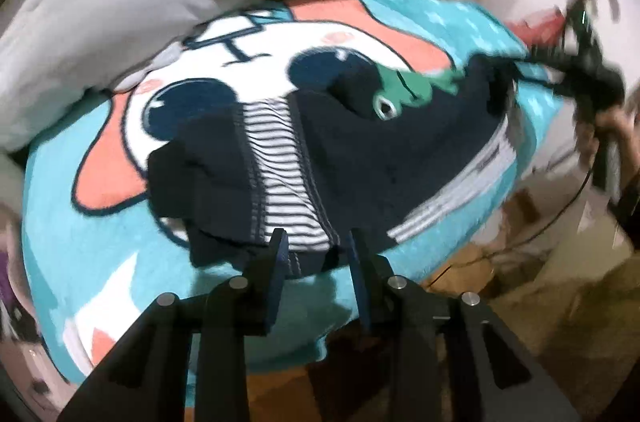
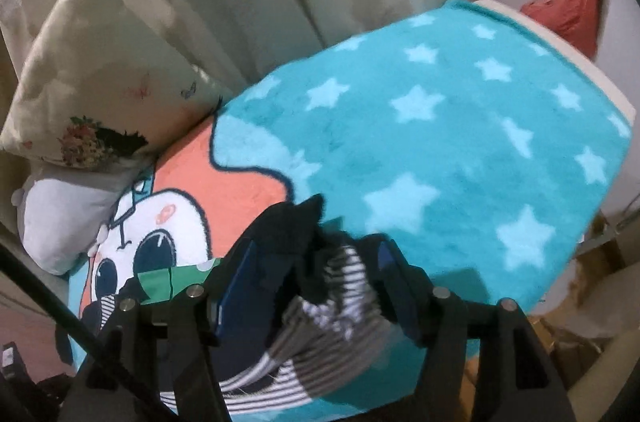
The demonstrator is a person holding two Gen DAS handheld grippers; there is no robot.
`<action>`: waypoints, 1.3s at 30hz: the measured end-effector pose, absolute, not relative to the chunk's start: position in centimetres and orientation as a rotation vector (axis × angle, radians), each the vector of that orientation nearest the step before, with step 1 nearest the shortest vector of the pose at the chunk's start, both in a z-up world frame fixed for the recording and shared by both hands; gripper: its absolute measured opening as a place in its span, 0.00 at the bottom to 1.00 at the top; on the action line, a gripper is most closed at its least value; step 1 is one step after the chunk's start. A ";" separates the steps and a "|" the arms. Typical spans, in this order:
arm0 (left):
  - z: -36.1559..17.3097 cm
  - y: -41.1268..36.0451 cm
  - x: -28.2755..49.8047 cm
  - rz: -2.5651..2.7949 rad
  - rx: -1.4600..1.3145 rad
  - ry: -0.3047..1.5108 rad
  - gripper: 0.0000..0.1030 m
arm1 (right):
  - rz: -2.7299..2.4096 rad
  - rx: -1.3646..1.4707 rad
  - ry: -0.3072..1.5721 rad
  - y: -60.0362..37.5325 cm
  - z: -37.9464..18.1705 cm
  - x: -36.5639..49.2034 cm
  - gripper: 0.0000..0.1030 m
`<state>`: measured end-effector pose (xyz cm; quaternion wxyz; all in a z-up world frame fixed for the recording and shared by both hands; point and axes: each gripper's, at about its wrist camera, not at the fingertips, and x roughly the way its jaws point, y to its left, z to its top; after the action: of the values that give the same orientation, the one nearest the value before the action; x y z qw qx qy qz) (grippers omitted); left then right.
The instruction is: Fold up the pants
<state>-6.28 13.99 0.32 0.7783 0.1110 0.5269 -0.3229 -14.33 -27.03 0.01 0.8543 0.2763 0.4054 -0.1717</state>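
Small navy pants (image 1: 360, 158) with a striped lining, a grey striped cuff and a green dinosaur patch lie bunched on a turquoise cartoon blanket (image 1: 100, 254). My left gripper (image 1: 318, 242) is open, its fingertips on either side of the near waistband edge. My right gripper (image 2: 316, 254) has a bunch of the pants (image 2: 320, 282), navy cloth and striped cuff, between its fingers; the jaws stand fairly wide apart. It also shows in the left wrist view (image 1: 576, 82), blurred at the far right end of the pants.
Pale pillows (image 2: 88, 70) lie at the head of the bed against a curtain. A red bag (image 2: 572, 10) hangs on the wall at the right. The bed edge (image 2: 592, 70) and a cluttered floor lie to the right.
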 end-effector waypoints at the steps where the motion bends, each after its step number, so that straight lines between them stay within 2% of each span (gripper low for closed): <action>1: 0.4 14.2 -5.8 -0.688 0.209 1.144 0.29 | -0.365 0.571 0.881 -26.7 -0.7 -13.8 0.35; 2: 0.6 14.4 -5.5 -0.678 0.170 1.147 0.29 | -0.366 0.569 0.922 -26.6 -1.5 -13.3 0.16; 3: 0.8 14.7 -5.2 -0.670 0.137 1.148 0.29 | -0.374 0.577 0.940 -26.5 -1.9 -13.3 0.09; 9: 1.6 16.0 -3.3 -0.662 -0.037 1.149 0.31 | -0.385 0.653 0.879 -27.3 -0.9 -17.3 0.09; 14: 1.1 15.7 -2.3 -0.654 -0.034 1.155 0.31 | -0.426 0.757 0.881 -29.6 -2.3 -19.8 0.09; 16: 0.8 15.4 -2.2 -0.655 -0.023 1.157 0.31 | -0.429 0.826 0.878 -30.5 -3.6 -20.4 0.11; 17: 0.6 15.3 -2.2 -0.655 -0.020 1.160 0.31 | -0.440 0.851 0.880 -31.0 -4.4 -20.6 0.15; 19: 0.3 15.2 -2.1 -0.648 -0.014 1.168 0.31 | -0.466 0.874 0.886 -31.6 -5.2 -20.9 0.36; 20: 0.2 15.2 -2.1 -0.641 -0.014 1.171 0.31 | -0.469 0.891 0.874 -31.8 -5.2 -21.2 0.38; 28: 0.1 17.1 -1.6 -0.574 -0.066 1.166 0.32 | -0.551 0.733 0.789 -31.3 -0.7 -21.3 0.40; 30: -0.2 17.5 -1.4 -0.543 -0.072 1.168 0.36 | -0.504 0.675 0.793 -30.2 0.0 -20.1 0.39; 31: -0.5 17.7 -1.3 -0.512 -0.071 1.172 0.39 | -0.468 0.649 0.808 -29.3 0.0 -19.2 0.39; 39: -5.5 21.9 -0.4 -0.348 -0.254 1.291 0.39 | -0.399 0.565 0.953 -27.5 -3.6 -14.4 0.39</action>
<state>-0.43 21.87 -5.49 0.7773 -0.1173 0.5967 -0.1611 -14.43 -27.51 -3.56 0.8315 0.2664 0.4496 -0.1884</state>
